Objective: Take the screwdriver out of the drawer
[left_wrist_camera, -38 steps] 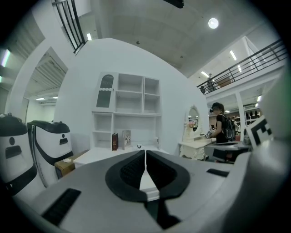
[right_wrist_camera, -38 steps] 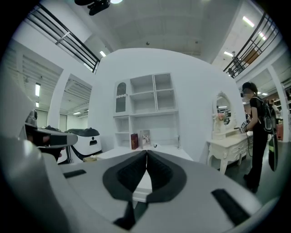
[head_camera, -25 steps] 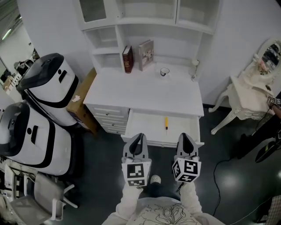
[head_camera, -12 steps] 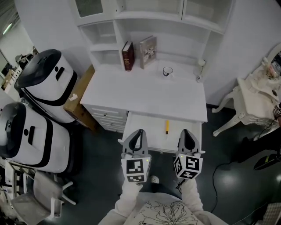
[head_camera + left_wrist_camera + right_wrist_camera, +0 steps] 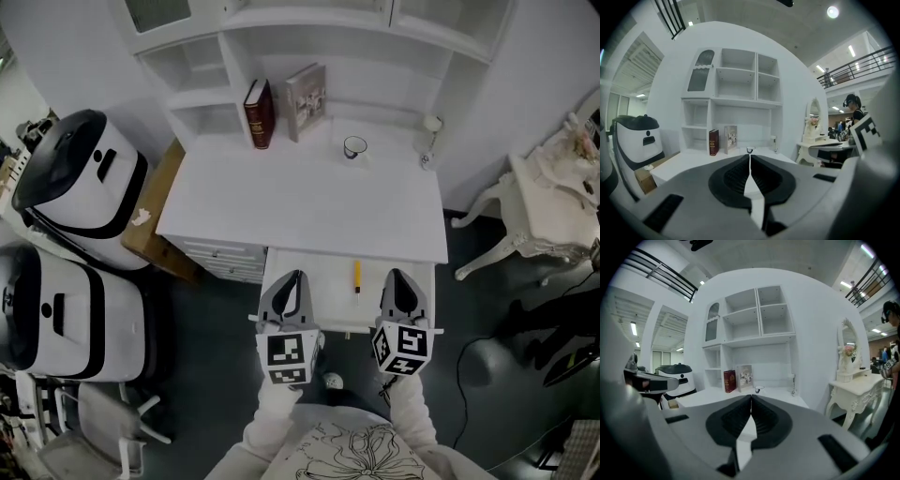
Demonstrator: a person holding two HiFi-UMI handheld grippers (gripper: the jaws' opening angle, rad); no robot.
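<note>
White sleeves (image 5: 270, 420), grey hand-held grippers (image 5: 292, 278), black-and-white marker cubes (image 5: 286, 357).

Bright, even overhead light — sharp focus, fisheye-warped dark edges.

White desk top (image 5: 300, 202) at centre, shelf unit (image 5: 309, 37) behind it. Far edge: dark red book (image 5: 258, 112) upright beside a grey book (image 5: 306, 89); cup (image 5: 354, 147) to their right. Left: white-and-black machine (image 5: 80, 183), a second machine (image 5: 56, 314) nearer, cardboard box (image 5: 155, 211). Right: ornate white table (image 5: 553, 202).
</note>
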